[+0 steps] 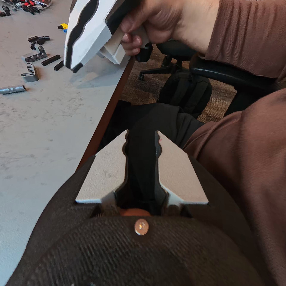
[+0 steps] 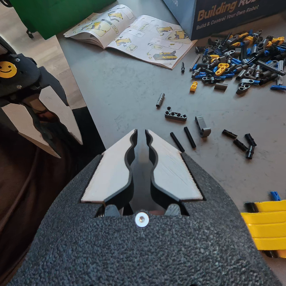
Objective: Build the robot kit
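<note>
The left claw [image 1: 141, 131] is held parted and empty off the desk [image 1: 46, 123] edge, over dark cloth. The right claw [image 2: 141, 130] is narrowed to a slim gap, gripping nothing, above bare desk surface. Two black rods [image 2: 189, 137] lie just beside it, grey beams [image 2: 175, 115] and a loose parts pile [image 2: 241, 61] farther off.
</note>
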Tool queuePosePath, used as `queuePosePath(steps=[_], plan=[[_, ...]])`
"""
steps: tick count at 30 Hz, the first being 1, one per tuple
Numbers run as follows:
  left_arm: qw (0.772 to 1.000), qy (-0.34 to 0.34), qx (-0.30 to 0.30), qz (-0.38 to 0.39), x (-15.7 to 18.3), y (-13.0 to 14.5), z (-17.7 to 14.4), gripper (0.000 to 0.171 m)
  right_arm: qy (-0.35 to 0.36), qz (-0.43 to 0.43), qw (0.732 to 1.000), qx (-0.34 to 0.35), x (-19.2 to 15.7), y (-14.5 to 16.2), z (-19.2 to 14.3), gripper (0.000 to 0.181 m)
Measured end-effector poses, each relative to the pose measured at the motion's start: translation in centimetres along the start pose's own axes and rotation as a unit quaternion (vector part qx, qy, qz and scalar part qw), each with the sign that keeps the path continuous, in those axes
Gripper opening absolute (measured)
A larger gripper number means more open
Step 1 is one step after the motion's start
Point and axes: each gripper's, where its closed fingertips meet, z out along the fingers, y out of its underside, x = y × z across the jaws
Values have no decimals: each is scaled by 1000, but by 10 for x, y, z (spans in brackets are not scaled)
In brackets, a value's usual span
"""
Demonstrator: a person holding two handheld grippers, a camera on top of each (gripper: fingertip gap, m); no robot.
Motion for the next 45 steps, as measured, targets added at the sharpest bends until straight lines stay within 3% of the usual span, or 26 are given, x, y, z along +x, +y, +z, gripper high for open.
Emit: queuePosePath(steps=[7, 13, 23, 34, 45], plan=[[997, 10, -80, 10, 8, 31, 14, 32, 68, -15, 997, -36, 19, -14, 6, 10], [995, 11, -99, 30, 12, 39, 17, 33, 108, -124, 980, -115, 34, -19, 13, 16], [994, 14, -101, 41, 15, 38, 13, 34, 63, -176, 961, -205, 35, -24, 32, 21], [993, 22, -105, 42, 22, 38, 11, 34, 47, -117, 970, -208, 32, -11, 43, 7], [993, 23, -110, 45, 23, 39, 12, 35, -3, -122, 974, -191, -24, -14, 62, 7]])
